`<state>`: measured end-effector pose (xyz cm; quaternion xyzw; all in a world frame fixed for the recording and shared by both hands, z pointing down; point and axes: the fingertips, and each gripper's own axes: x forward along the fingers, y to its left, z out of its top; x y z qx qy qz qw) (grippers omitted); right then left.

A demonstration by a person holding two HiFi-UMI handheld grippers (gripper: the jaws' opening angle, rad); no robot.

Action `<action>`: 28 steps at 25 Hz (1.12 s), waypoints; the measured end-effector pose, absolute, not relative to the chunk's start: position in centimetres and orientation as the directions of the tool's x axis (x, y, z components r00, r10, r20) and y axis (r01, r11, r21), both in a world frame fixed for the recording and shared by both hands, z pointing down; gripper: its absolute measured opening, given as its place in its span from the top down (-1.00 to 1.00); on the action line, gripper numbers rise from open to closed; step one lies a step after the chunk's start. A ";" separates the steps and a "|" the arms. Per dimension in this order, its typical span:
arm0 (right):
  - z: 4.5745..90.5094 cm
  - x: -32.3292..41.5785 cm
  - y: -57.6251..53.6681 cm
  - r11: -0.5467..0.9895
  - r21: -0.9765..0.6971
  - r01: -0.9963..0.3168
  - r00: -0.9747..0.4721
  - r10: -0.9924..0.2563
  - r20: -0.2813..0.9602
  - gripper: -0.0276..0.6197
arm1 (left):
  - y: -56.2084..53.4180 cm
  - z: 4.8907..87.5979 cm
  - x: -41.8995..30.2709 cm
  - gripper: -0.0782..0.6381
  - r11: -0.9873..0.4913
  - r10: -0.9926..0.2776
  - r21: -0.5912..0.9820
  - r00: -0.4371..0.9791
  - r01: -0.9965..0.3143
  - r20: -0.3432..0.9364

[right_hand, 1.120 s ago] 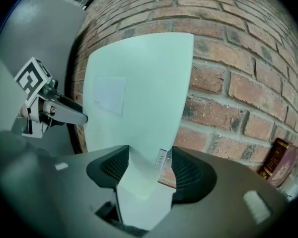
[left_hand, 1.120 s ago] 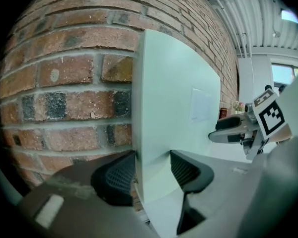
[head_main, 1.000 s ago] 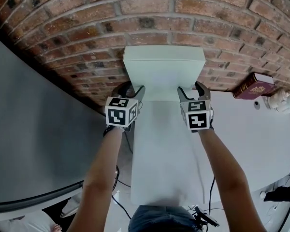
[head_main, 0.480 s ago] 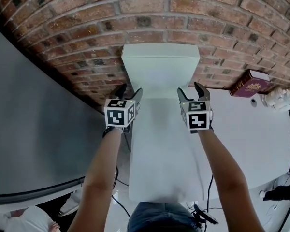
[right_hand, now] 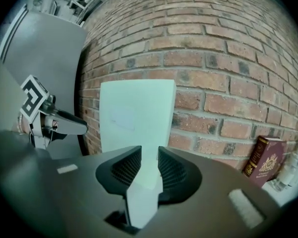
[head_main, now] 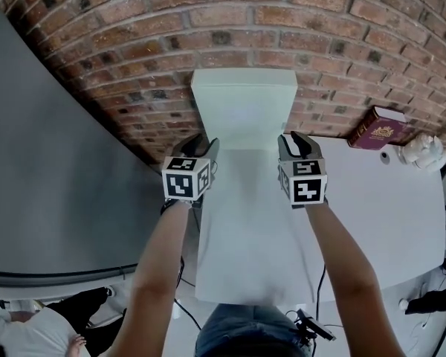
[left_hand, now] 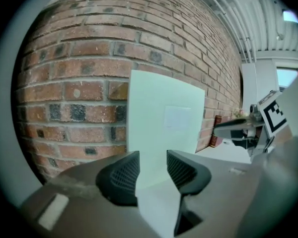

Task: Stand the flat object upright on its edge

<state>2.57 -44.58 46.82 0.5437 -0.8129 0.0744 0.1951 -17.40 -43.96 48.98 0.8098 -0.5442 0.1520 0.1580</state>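
The flat object, a pale white panel (head_main: pixel 244 106), stands upright on its edge at the far end of the white table (head_main: pixel 253 229), its back against the brick wall (head_main: pixel 119 28). It also fills the middle of the left gripper view (left_hand: pixel 164 128) and of the right gripper view (right_hand: pixel 134 115). My left gripper (head_main: pixel 199 141) hovers short of its lower left corner, my right gripper (head_main: pixel 296 140) short of its lower right. Neither touches it. Both pairs of jaws have just been closing with nothing between them; the left (left_hand: pixel 153 165) keeps a wide gap, the right (right_hand: pixel 149 162) a narrow one.
A dark red book (head_main: pixel 377 129) stands against the wall at the right, with a small white figure (head_main: pixel 424 151) beside it. A tall grey panel (head_main: pixel 52 162) closes off the left side. Cables hang below the table's near edge.
Both grippers have drawn back from the panel's lower corners toward me and risen a little. Their jaws stand narrower, the right one most. The panel has stayed upright.
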 end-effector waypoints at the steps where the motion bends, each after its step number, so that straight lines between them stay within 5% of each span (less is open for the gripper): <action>1: 46.4 2.6 -44.3 0.395 0.085 -0.915 -0.334 -0.857 0.392 0.61 | -43.6 48.6 -17.2 0.33 -0.354 -0.836 0.095 0.361 -0.930 0.413; 5: 44.8 2.6 -43.2 0.399 0.057 -0.915 -0.353 -0.861 0.367 0.91 | -42.3 46.9 -16.8 0.78 -0.340 -0.856 0.093 0.349 -0.936 0.381; 28: 35.5 2.2 -35.1 0.483 -0.004 -0.875 -0.477 -0.862 0.174 0.92 | -35.6 35.8 -15.0 0.78 -0.345 -0.931 -0.044 0.335 -0.938 0.146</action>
